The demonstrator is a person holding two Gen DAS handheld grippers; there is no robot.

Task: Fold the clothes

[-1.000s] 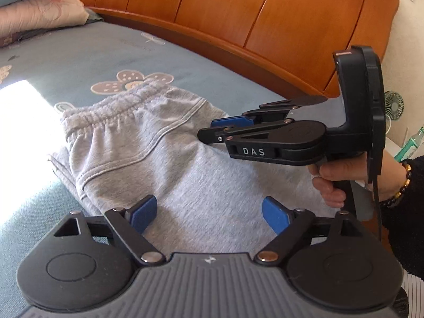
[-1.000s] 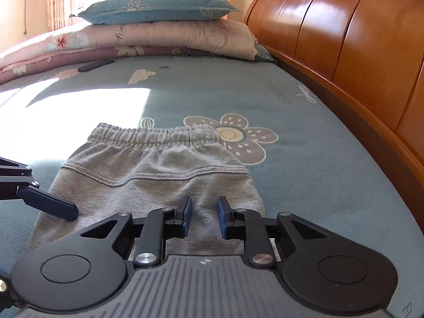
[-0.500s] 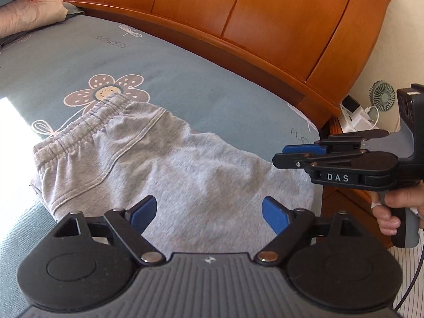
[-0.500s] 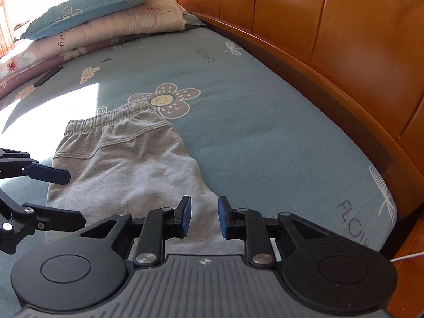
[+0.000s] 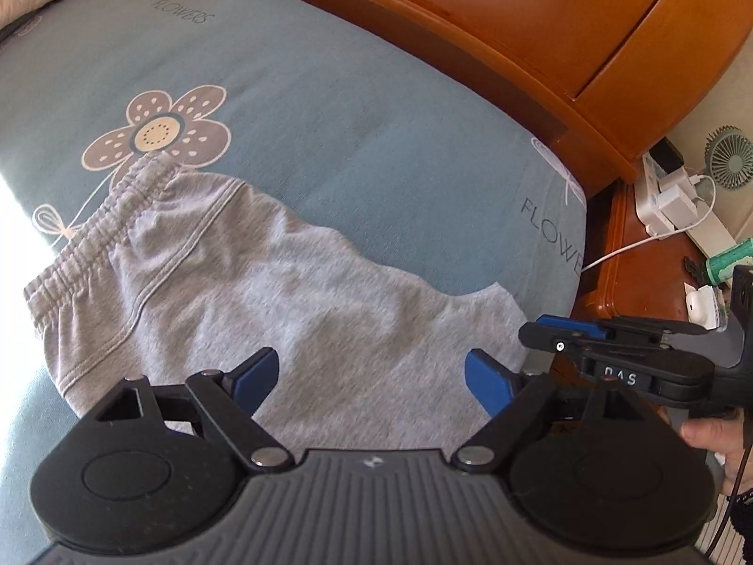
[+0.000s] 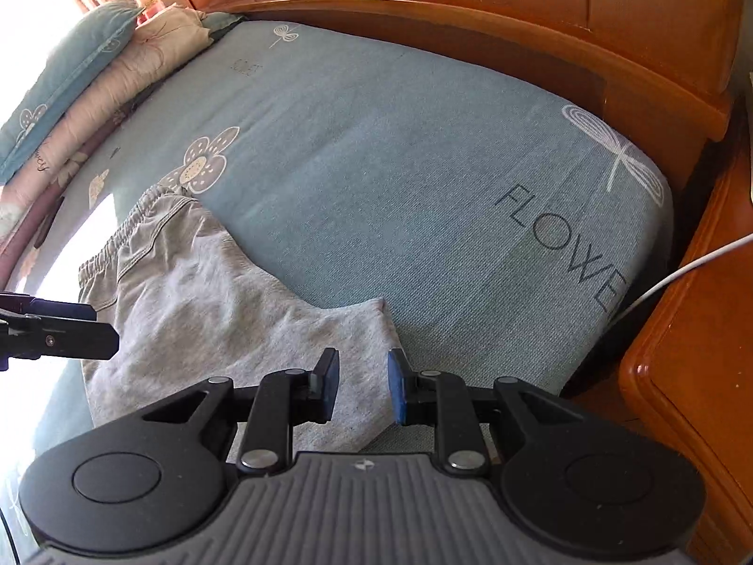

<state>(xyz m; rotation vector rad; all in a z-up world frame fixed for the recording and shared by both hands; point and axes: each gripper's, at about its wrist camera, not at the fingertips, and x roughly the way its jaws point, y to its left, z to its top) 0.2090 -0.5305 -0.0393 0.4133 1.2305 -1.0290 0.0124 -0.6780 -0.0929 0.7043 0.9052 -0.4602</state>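
The grey pants (image 5: 263, 292) are lying flat on the blue sheet (image 5: 357, 108), filling the lower middle of the left wrist view, with the waistband (image 5: 94, 235) at centre left beside a printed flower (image 5: 157, 134) and the leg end running toward the lower right, close to the mattress edge. Their long axis is slanting from upper left to lower right in both views. The left gripper (image 5: 372, 372) is hanging over the mid-leg cloth with its blue pads spread wide and nothing between them. The right gripper (image 6: 362, 386) is sitting over the leg end near its right edge; its pads are standing narrowly parted and appear to be gripping nothing, with the fabric seen through the gap. In the left view it is showing at the right edge (image 5: 555, 334), held by a hand (image 5: 715, 442). The right gripper seems nearer the leg end, so picking up that end and carrying it toward the waistband, up and left along the axis, looks like its job. A wooden headboard (image 5: 541, 9) is bordering the top.
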